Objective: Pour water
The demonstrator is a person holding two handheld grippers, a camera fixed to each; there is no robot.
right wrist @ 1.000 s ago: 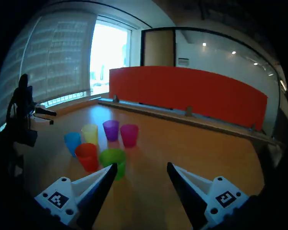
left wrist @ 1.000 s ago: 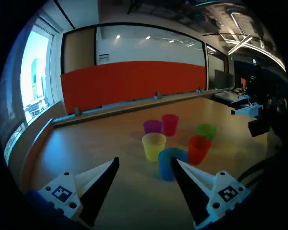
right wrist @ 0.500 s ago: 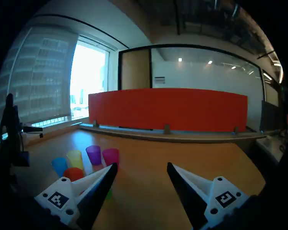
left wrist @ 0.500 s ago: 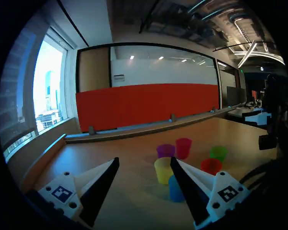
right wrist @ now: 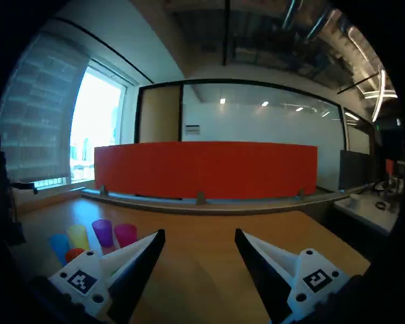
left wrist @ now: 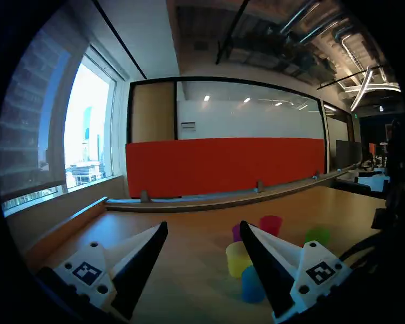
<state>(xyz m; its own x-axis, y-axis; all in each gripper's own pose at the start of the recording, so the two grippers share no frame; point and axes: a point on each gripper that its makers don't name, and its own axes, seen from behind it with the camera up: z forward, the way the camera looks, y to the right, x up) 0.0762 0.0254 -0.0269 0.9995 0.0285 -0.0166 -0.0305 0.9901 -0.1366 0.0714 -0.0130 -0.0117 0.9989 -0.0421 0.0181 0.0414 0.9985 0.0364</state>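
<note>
A long orange partition [left wrist: 224,164] runs along the far edge of a wide wooden bench [left wrist: 202,270]. In front of the partition, on the bench, stands a tight cluster of small, translucent plastic cups.

In the left gripper view, the left gripper [left wrist: 202,227] points towards the partition. Its jaws are spread wide and hold nothing. The cups sit on the near side of the partition, low and right of its middle. The pink cup [left wrist: 271,224] and purple cup [left wrist: 236,232] are closest to it. The green cup [left wrist: 317,235] stands toward its right end. The yellow cup [left wrist: 237,258] and blue cup [left wrist: 251,283] are farther from it, partly hidden by a jaw.

In the right gripper view, the right gripper [right wrist: 198,233] also faces the partition, its jaws released and empty. Here the cups lie below the partition's left end, and a red cup [right wrist: 74,254] shows among them.

I cannot tell whether any cup holds water.

The cups look light, thin-walled and smooth, so they would likely flex or slip under a hard squeeze. A gentle hold across the middle of a cup's wall, below the rim, seems safest.
</note>
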